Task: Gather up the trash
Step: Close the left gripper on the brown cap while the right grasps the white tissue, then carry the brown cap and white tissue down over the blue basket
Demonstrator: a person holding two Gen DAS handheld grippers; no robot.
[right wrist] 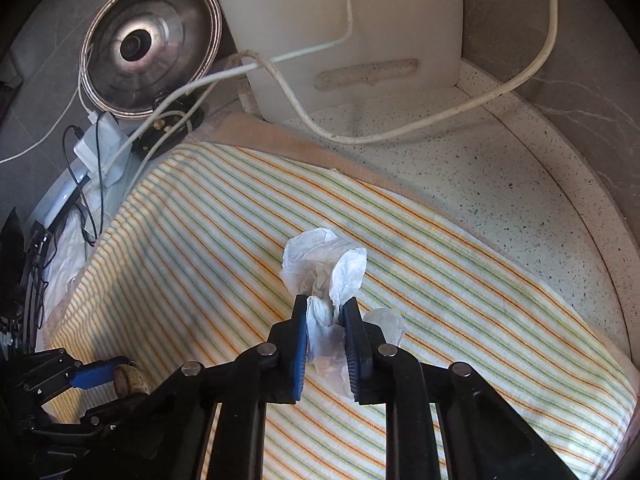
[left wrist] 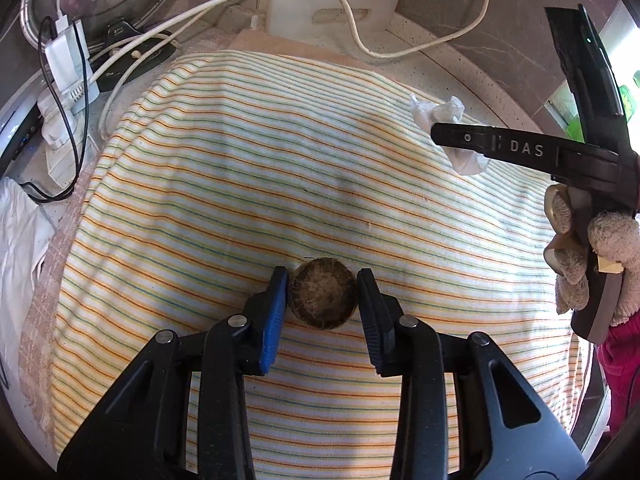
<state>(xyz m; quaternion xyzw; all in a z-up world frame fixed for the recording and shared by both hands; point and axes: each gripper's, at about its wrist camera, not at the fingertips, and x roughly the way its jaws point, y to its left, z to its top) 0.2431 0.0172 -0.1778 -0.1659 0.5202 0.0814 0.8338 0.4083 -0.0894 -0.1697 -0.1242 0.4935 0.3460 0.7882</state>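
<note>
On the striped cloth [left wrist: 280, 160], the left gripper [left wrist: 322, 292] pinches a round, fibrous brown cork [left wrist: 322, 298] between its ribbed blue pads. The right gripper [right wrist: 325, 320] is clamped on a crumpled white tissue [right wrist: 320, 264] near the cloth's far edge. Only the left view shows a gloved hand [left wrist: 592, 256]; the right view shows the speckled counter [right wrist: 500, 168] beyond the cloth.

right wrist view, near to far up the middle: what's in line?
right gripper shut on crumpled tissue → striped cloth → speckled counter → white cable → white board leaning at the back.
</note>
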